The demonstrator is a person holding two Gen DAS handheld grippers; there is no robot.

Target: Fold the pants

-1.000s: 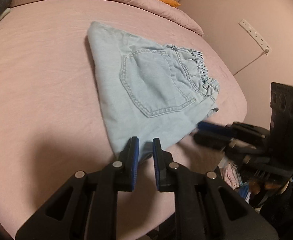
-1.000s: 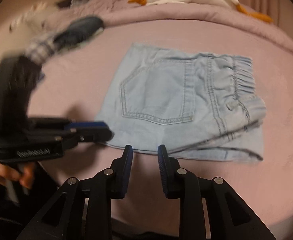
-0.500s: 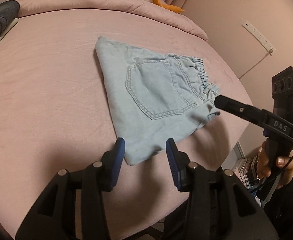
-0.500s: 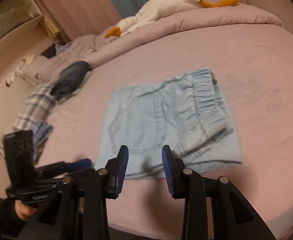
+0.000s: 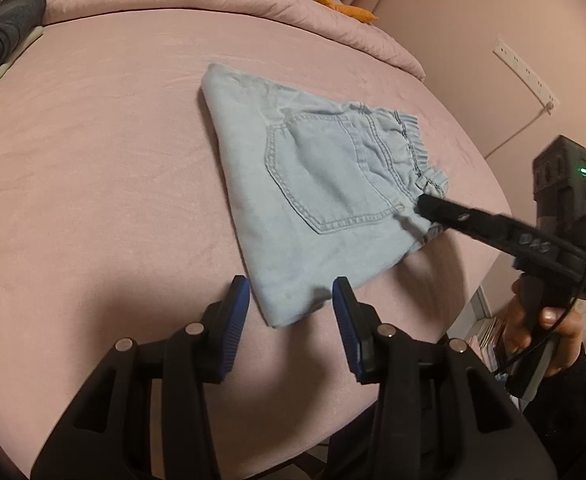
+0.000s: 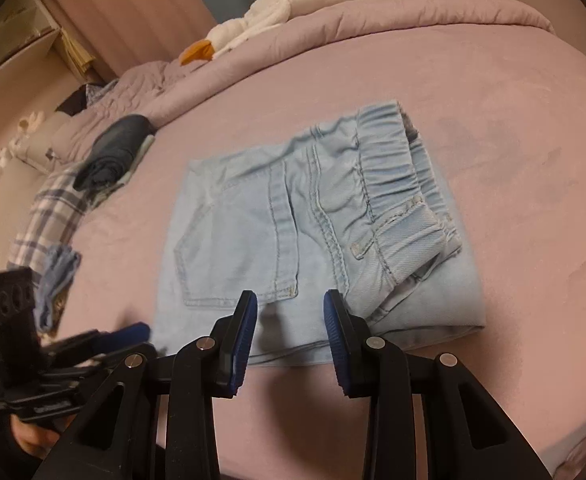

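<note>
Both grippers empty | left gripper (image 5: 291, 306), right gripper (image 6: 291, 312) fingers parted | pants (image 6: 293, 220) folded

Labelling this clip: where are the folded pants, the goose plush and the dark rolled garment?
folded pants (image 6: 253, 240), right wrist view, back pocket.
goose plush (image 6: 293, 4), right wrist view, white body.
dark rolled garment (image 6: 113, 152), right wrist view, middle of the roll.

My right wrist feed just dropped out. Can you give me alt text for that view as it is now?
Folded light-blue denim pants lie flat on a pink bed, back pocket and elastic waistband up. The right gripper hovers open at their near edge, nothing between its pads, which have just been opening. The left gripper sits low at left; a plush goose lies behind.
</note>
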